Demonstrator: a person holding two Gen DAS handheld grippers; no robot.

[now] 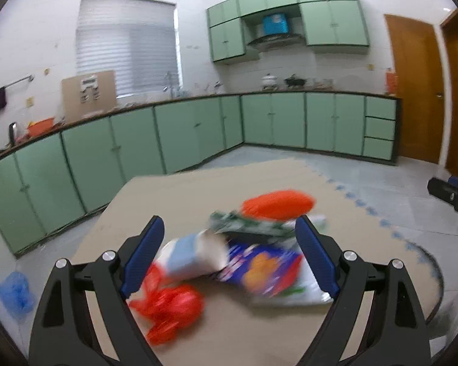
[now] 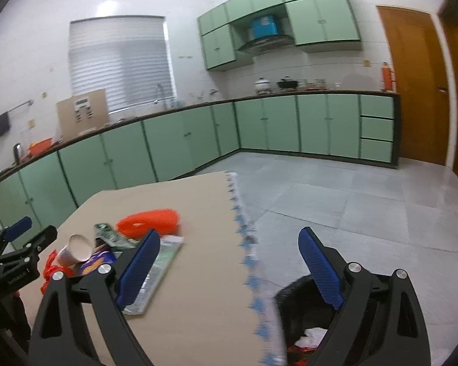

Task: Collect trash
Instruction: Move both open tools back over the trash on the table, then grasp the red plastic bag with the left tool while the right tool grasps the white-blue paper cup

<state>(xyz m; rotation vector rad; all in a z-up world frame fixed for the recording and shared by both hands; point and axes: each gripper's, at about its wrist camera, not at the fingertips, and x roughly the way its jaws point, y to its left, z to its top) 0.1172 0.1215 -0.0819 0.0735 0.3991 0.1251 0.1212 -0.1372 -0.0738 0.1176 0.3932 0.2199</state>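
A heap of trash lies on a tan table (image 1: 174, 198). It holds a paper cup (image 1: 195, 256) on its side, a red plastic bag (image 1: 168, 308), a blue snack wrapper (image 1: 259, 267), a green wrapper (image 1: 247, 224) and an orange object (image 1: 278, 202). My left gripper (image 1: 229, 256) is open and empty, its jaws either side of the cup and the blue wrapper. My right gripper (image 2: 229, 265) is open and empty, over the table's right edge. The cup (image 2: 76, 250), the orange object (image 2: 151, 221) and the left gripper (image 2: 21, 238) show at its left.
A black trash bag (image 2: 302, 311) with some rubbish in it sits low beside the table's right edge. Green kitchen cabinets (image 2: 259, 128) line the far walls. A wooden door (image 2: 412, 85) is at the right. A blue bag (image 1: 15, 292) lies on the floor at the left.
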